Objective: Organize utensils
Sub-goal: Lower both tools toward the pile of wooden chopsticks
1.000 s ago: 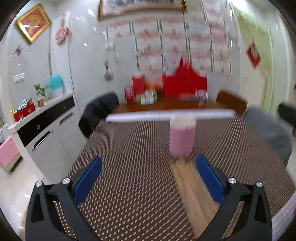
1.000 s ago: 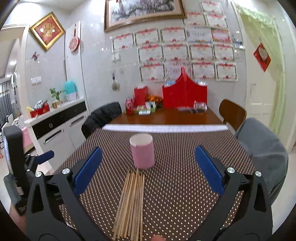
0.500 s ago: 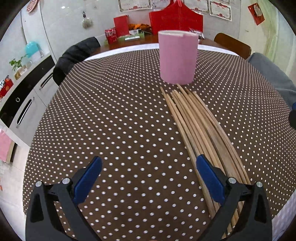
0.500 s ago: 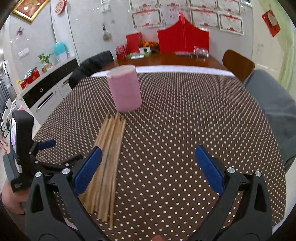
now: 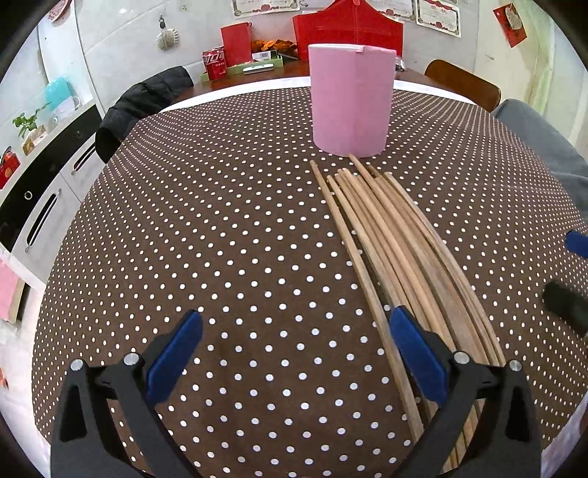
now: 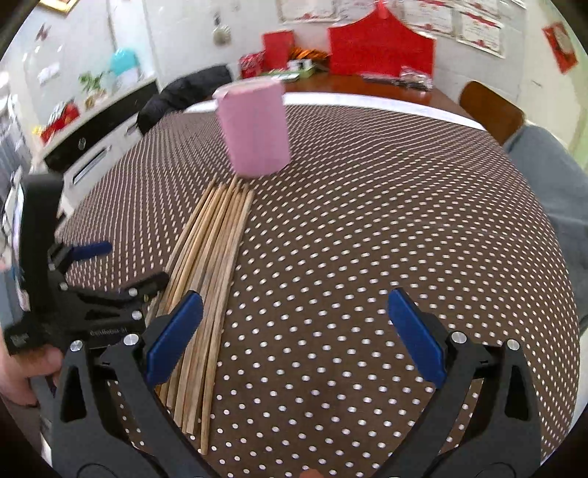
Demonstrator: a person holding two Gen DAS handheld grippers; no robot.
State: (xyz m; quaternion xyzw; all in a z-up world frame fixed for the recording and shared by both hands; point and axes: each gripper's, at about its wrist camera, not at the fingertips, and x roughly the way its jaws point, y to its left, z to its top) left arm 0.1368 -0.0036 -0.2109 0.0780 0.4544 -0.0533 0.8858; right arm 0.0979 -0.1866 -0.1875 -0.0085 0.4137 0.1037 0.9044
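Observation:
A bundle of several wooden chopsticks (image 5: pixel 397 250) (image 6: pixel 205 264) lies flat on the brown dotted tablecloth (image 5: pixel 220 235), tips pointing at an upright pink cylindrical holder (image 5: pixel 351 101) (image 6: pixel 255 128) just beyond them. My left gripper (image 5: pixel 294 331) is open low over the cloth; its right finger hovers over the bundle's left edge. My right gripper (image 6: pixel 294 312) is open too, to the right of the bundle, with its left finger above the chopsticks' near ends. Nothing sits between either pair of fingers. The left gripper (image 6: pixel 121 286) shows in the right wrist view, held by a hand (image 6: pixel 33 371).
Red boxes (image 5: pixel 349 33), a can (image 5: pixel 215 62) and small items crowd the table's far end. Dark clothing drapes a chair (image 5: pixel 143 103) at far left; a wooden chair (image 5: pixel 463 86) and a grey-clad leg (image 5: pixel 540 147) are at right. White cabinets (image 5: pixel 44 206) stand left.
Both grippers have dropped and tilted down toward the table and come closer to the chopsticks and the holder. Both stay open and hold nothing.

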